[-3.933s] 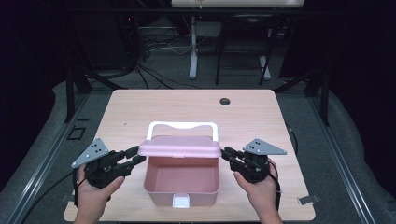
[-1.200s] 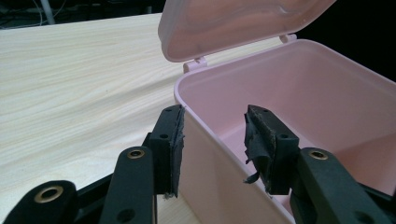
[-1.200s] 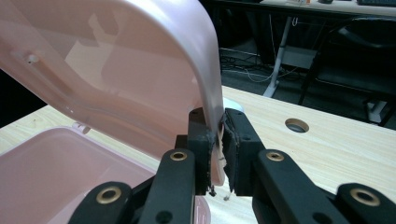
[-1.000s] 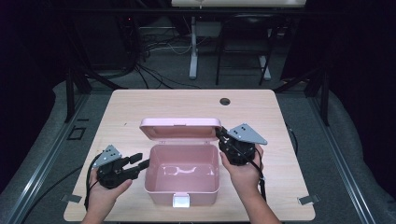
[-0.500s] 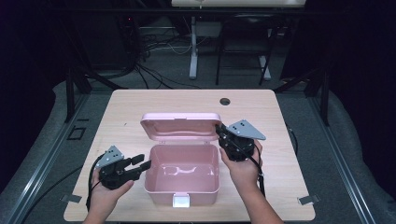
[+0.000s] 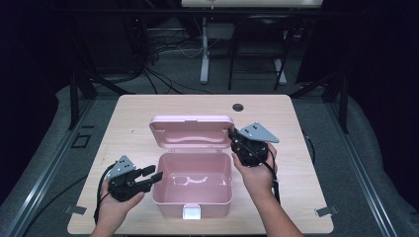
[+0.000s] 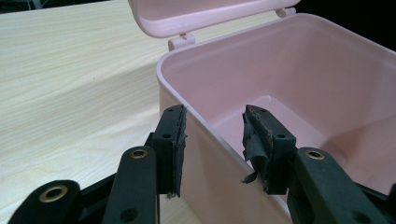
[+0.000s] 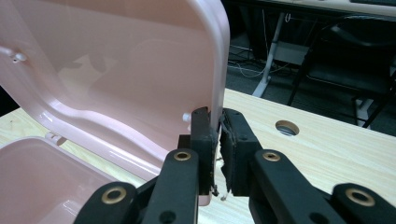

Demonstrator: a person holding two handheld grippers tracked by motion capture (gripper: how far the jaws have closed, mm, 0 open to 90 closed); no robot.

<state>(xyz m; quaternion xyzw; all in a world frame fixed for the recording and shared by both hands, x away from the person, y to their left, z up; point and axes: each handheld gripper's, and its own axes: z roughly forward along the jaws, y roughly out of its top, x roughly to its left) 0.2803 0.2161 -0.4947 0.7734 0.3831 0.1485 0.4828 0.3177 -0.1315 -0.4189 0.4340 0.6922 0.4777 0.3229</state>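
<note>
A pink plastic box [image 6: 173, 203] stands open near the table's front edge, and nothing lies inside it. Its hinged lid [image 6: 191, 129] is raised behind it, inner side facing me. My right gripper [image 6: 232, 137] is shut on the lid's right edge; in the right gripper view the jaws [image 8: 217, 126] pinch the lid's rim [image 8: 116, 70] above the box's corner [image 8: 32, 172]. My left gripper [image 6: 154, 175] is open at the box's left side. In the left gripper view its jaws [image 7: 212, 135] straddle the box's left wall [image 7: 299, 60], one pad outside and one inside, with the lid [image 7: 196, 14] beyond.
The light wooden table [image 6: 306, 148] has a round cable hole [image 6: 238, 107] at the back, also visible as the hole [image 8: 286, 127] past the right jaws. A white latch [image 6: 191, 212] sits on the box's front. Desk legs and cables stand on the dark floor behind.
The lid, closed in the earliest frame, has swung up and back, held at its right edge by my right gripper. My left gripper has stayed at the box's left wall.
</note>
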